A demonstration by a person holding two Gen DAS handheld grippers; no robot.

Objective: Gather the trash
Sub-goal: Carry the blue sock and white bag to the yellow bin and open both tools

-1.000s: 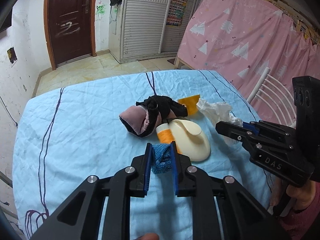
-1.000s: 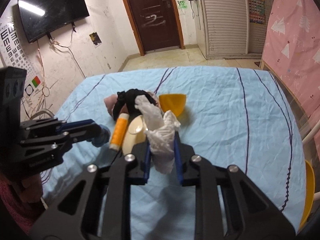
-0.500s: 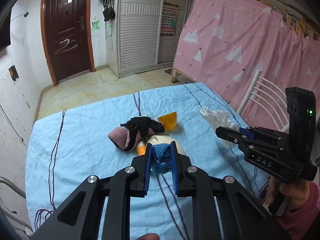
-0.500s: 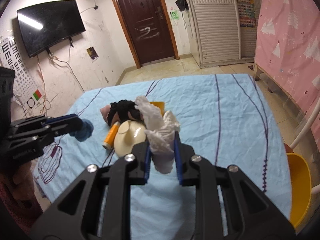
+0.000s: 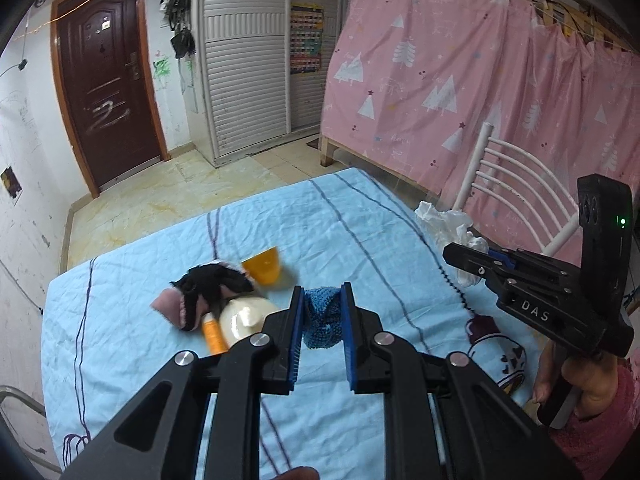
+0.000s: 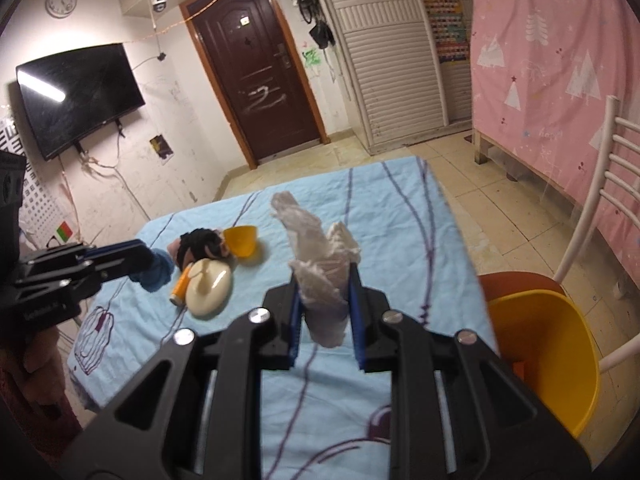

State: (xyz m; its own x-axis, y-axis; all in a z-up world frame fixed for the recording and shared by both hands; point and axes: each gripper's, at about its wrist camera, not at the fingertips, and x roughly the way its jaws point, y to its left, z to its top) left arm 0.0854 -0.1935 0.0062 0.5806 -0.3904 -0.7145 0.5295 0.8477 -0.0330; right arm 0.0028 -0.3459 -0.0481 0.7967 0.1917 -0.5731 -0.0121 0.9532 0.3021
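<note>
My left gripper [image 5: 322,322] is shut on a blue knitted wad [image 5: 322,316], held above the light blue table cover [image 5: 120,340]. My right gripper [image 6: 325,308] is shut on a crumpled white plastic wad [image 6: 320,276], also lifted off the table. In the left wrist view the right gripper [image 5: 466,250] shows at the right with the white wad [image 5: 446,224]. In the right wrist view the left gripper [image 6: 148,260] shows at the left with the blue wad [image 6: 158,270]. On the table lie a black and pink cloth [image 5: 200,292], an orange tube [image 5: 214,334], a cream lid [image 5: 242,316] and an orange cup [image 5: 264,266].
A yellow bin [image 6: 548,352] stands on the floor past the table's right edge, beside a white chair [image 6: 604,184]. A pink curtain [image 5: 480,80] hangs behind. The door [image 6: 260,80] and a wall TV [image 6: 76,96] are far back. A hand [image 5: 580,380] holds the right gripper.
Both grippers have pulled back and risen away from the pile with their wads. The view has swung to the right, so the yellow bin and the chair now show in the right wrist view.
</note>
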